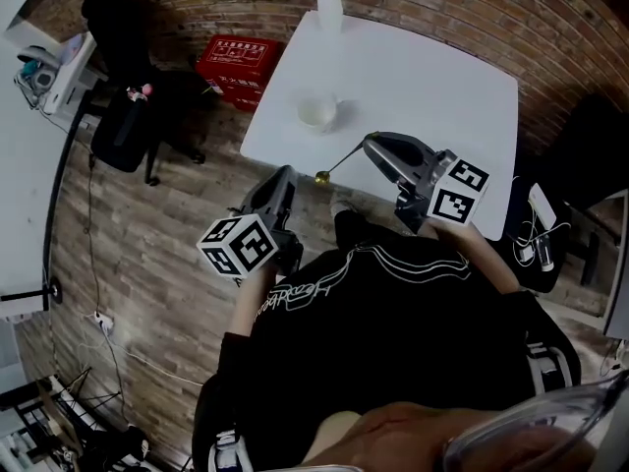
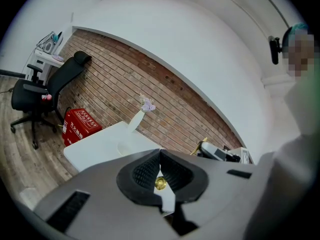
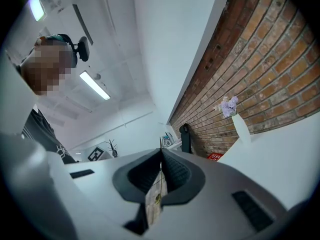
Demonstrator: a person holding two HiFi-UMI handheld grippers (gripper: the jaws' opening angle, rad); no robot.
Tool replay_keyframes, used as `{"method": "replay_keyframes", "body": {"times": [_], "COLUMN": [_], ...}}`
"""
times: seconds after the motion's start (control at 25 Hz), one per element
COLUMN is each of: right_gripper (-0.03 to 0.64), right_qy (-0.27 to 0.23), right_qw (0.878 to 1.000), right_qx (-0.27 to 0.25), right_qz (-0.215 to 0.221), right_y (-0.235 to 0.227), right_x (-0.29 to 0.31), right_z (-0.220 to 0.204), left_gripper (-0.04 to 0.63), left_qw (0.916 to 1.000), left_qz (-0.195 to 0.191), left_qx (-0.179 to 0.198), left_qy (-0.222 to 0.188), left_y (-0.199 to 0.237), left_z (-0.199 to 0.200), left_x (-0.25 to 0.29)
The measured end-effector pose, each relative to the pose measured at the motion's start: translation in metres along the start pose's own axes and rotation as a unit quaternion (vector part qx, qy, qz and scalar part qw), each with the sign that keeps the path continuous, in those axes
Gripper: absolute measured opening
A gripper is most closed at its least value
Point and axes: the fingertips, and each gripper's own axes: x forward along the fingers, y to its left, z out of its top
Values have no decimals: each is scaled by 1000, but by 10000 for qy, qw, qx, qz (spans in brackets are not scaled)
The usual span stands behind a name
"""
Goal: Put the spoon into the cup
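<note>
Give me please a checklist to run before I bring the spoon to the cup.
1. Grip on spoon: ok; the right hand-held gripper is shut on the handle of the spoon.
2. Cup upright on the table: ok.
3. Spoon above cup: not ok; it hangs past the table's near edge, short of the cup.
4. Left hand-held gripper out of the way: ok; jaws together, off the table.
5. Vase clear of the path: ok; it stands behind the cup at the far edge.

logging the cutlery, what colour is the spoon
Gold. The spoon shows best in the head view, off the table's edge.
</note>
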Motion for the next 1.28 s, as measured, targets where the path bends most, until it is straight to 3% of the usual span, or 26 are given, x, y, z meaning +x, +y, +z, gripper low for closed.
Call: {"method": "replay_keyframes", "body": {"times": [0.76, 1.28], "right_gripper": [0, 0], "right_qy": [230, 567], "right_qw": [9988, 9961], "right_qx": [-128, 21], "right_qz": [-415, -673], "right_y": [-112, -171], "right_x": [71, 116], "right_z": [14, -13], "left_gripper": [5, 4], "left_qw": [9983, 9955], "left_qz": [241, 385], "left_qx": [-285, -506], "left_qy": [455, 709], "left_y": [63, 105], "left_z": [30, 27], "left_x": [79, 103]}}
